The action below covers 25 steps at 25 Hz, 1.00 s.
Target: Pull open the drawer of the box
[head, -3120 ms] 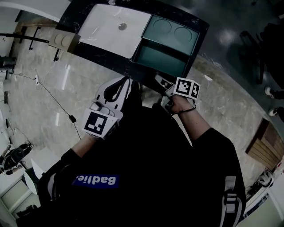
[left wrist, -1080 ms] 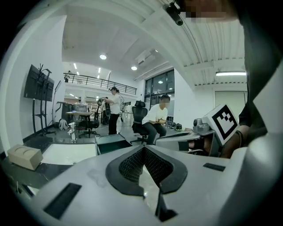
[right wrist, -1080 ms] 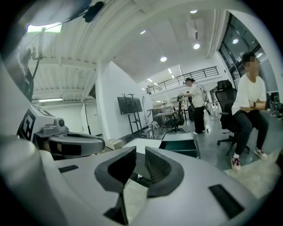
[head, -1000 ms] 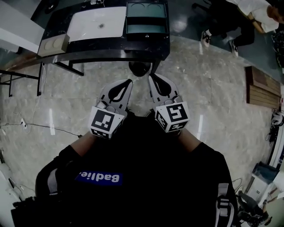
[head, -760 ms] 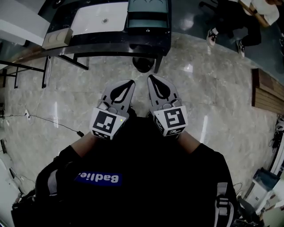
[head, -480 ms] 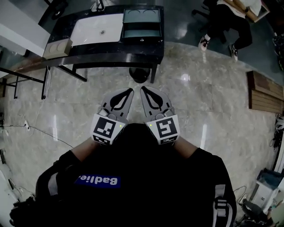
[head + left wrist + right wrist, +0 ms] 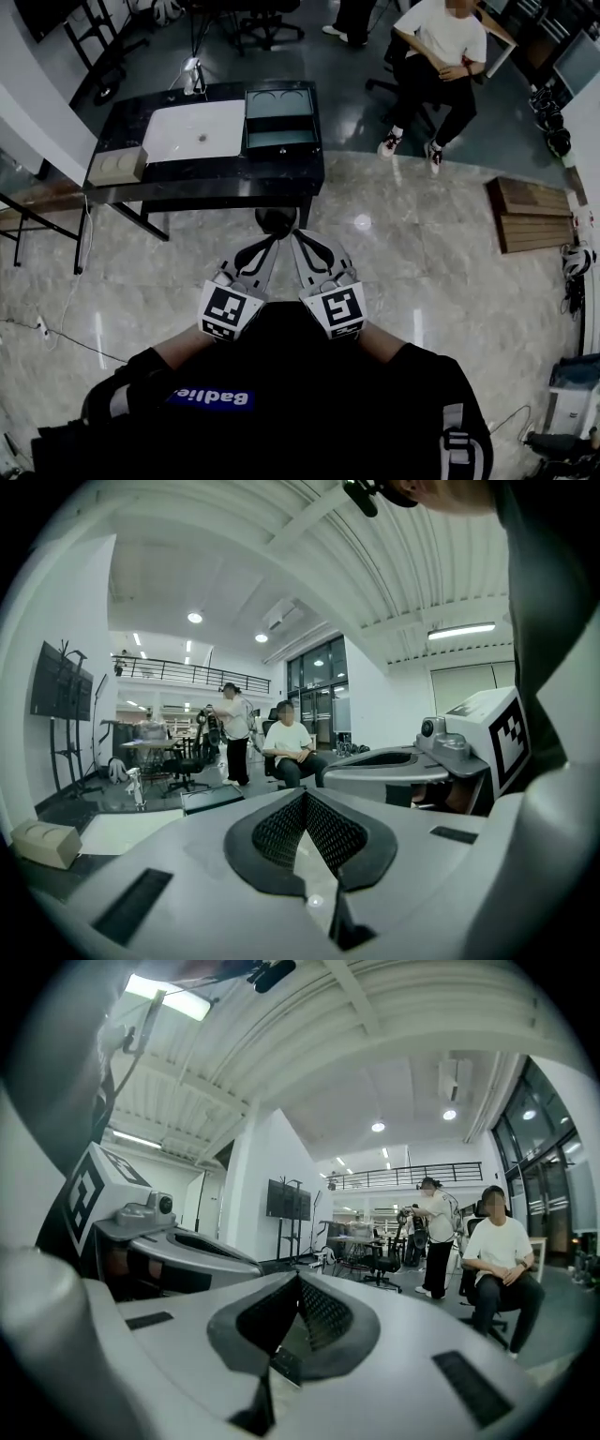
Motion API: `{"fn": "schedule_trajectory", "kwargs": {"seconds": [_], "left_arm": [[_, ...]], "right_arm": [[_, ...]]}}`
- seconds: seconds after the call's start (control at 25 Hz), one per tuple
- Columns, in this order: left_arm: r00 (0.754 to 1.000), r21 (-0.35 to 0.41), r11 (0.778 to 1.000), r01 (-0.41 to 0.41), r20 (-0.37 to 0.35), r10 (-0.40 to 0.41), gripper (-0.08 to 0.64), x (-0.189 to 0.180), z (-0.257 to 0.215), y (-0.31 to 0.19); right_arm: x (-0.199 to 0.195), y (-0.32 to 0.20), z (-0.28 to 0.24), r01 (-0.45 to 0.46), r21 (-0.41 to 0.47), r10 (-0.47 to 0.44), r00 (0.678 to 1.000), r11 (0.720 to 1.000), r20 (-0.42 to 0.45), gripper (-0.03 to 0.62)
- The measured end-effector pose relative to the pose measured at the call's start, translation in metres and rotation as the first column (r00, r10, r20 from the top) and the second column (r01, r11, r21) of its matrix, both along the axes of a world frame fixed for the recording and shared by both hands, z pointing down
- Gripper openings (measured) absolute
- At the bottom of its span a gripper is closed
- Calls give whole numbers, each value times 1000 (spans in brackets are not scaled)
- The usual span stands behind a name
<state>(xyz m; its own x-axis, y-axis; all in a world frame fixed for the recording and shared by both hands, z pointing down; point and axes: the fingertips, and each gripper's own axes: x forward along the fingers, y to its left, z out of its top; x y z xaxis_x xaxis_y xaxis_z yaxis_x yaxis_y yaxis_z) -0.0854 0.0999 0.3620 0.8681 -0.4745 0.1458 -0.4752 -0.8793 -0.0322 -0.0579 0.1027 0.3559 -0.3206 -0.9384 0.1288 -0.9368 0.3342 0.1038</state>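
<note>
Progress: drawer [image 7: 278,138] stands pulled out of its box [image 7: 277,101]; job looks done | Tongs: your left gripper [image 7: 269,247] and right gripper [image 7: 301,243] have jaws pressed together, holding nothing, well clear.

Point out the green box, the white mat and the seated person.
green box [image 7: 278,99]: head view, its top face.
white mat [image 7: 183,129]: head view, its flat surface.
seated person [image 7: 441,37]: head view, the white shirt.
</note>
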Motion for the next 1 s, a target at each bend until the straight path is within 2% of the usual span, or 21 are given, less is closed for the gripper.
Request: {"fn": "schedule_trajectory", "kwargs": {"seconds": [0.16,1.0], "left_arm": [[1000,15,1000,-4,-4,4,-9,-5,-1,-4],[1000,-9,1000,-3,9,3,-9,-16,6,-8]], "right_arm": [[-4,-3,3,-9,0,9,1000,1000,6,2],[-13,-9,12,-1,-25,2,999,1000,44,2]]}}
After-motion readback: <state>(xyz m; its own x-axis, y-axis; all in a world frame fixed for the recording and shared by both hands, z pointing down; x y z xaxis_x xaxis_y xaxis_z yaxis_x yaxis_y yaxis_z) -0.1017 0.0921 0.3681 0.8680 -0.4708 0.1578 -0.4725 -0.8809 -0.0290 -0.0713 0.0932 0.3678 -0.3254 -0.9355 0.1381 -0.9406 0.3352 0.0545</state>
